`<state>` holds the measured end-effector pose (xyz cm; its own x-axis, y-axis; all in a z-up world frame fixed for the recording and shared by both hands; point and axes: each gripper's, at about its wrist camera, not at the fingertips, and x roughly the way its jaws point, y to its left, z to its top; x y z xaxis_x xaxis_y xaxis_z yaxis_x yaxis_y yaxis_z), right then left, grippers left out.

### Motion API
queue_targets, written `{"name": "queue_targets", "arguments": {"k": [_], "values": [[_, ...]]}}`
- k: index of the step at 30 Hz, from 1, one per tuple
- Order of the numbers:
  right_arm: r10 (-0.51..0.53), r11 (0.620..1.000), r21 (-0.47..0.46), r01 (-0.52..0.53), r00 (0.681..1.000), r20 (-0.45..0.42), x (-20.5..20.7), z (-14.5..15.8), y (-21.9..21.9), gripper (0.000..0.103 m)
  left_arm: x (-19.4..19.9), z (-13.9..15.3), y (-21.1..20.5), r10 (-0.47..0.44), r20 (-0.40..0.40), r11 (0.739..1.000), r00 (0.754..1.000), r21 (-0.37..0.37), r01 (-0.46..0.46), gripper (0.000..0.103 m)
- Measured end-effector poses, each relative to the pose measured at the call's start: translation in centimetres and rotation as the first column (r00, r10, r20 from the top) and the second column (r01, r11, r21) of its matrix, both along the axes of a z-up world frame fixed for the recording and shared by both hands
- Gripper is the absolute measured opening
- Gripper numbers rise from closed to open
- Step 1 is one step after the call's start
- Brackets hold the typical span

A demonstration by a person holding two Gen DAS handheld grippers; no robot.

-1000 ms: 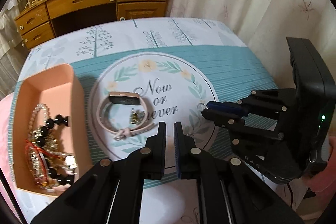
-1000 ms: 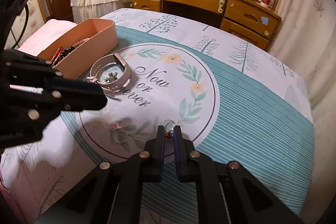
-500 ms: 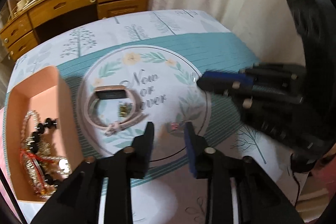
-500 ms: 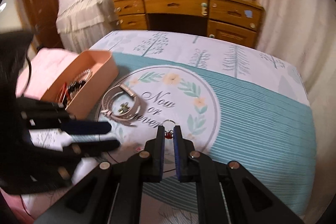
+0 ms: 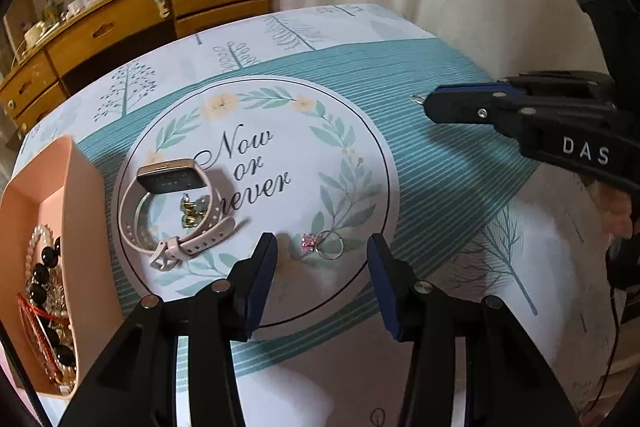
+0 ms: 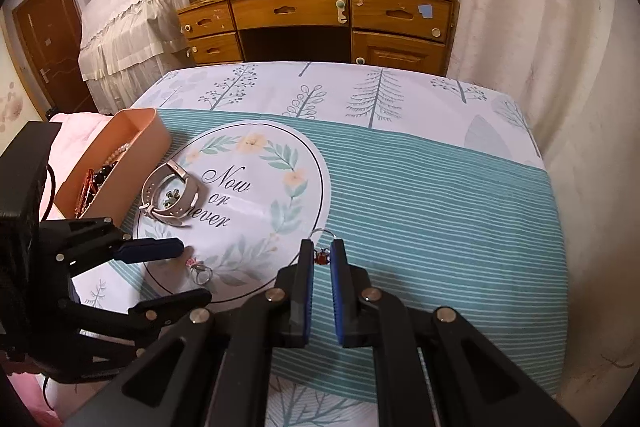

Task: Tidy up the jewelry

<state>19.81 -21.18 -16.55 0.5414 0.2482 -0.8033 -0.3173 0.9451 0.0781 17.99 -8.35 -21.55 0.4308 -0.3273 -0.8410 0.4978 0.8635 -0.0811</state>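
A tablecloth [image 5: 440, 147] covers the table. At its left edge stands a box [image 5: 86, 219] holding beaded bracelets [image 5: 44, 291]. Just right of the box lies a watch [image 5: 176, 211], with a small charm [image 5: 192, 213] inside its strap loop. Nearer the camera, right of the watch, lies a ring [image 5: 324, 245]. A desk [image 6: 316, 23] stands behind the table.

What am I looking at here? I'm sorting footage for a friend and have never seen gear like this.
No robot: a person holds a two-finger gripper in each hand, and each carries a wide-angle camera looking along its fingers. One picture is from the left gripper, the other from the right gripper. On the tablecloth lie a pink watch with a small trinket inside its strap loop, and a ring with a pink stone. A pink box at the side holds beads. The left jaws have just been opening and stand either side of that ring without touching. The right gripper is shut on a ring with a red stone.
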Motion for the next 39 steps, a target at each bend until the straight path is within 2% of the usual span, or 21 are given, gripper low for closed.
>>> {"name": "queue_targets", "arguments": {"k": [2, 7, 13, 23, 32, 39], "values": [[0.010, 1.000, 0.005, -0.010, 1.000, -0.003, 0.0, -0.1, 0.0, 0.008, -0.1, -0.1, 0.0, 0.004, 0.019, 1.000, 1.000, 0.020, -0.004, 0.032], [0.020, 0.999, 0.026, -0.019, 1.000, -0.008, 0.1, -0.2, -0.1, 0.008, 0.3, 0.0, 0.2, 0.002, 0.013, 0.999, 1.000, 0.034, -0.002, 0.018], [0.012, 1.000, 0.023, -0.012, 1.000, -0.010, 0.0, -0.3, -0.2, 0.008, 0.2, 0.0, 0.1, -0.007, 0.019, 0.999, 1.000, 0.045, 0.007, 0.018], [0.020, 0.999, 0.037, -0.019, 1.000, -0.011, -0.6, 0.2, 0.4, 0.008, 0.4, 0.7, 0.9, 0.024, 0.010, 1.000, 1.000, -0.002, -0.024, 0.018], [0.045, 0.997, 0.060, -0.045, 0.999, 0.014, -1.1, 1.6, 3.8, 0.008, -0.5, 5.0, 4.2, 0.053, 0.090, 0.997, 0.995, -0.057, -0.047, 0.018], [0.096, 0.991, 0.091, -0.100, 0.994, 0.046, -1.9, 3.2, 8.9, 0.008, -1.0, 8.2, 9.7, 0.144, 0.156, 0.988, 0.977, -0.081, -0.133, 0.018]]}}
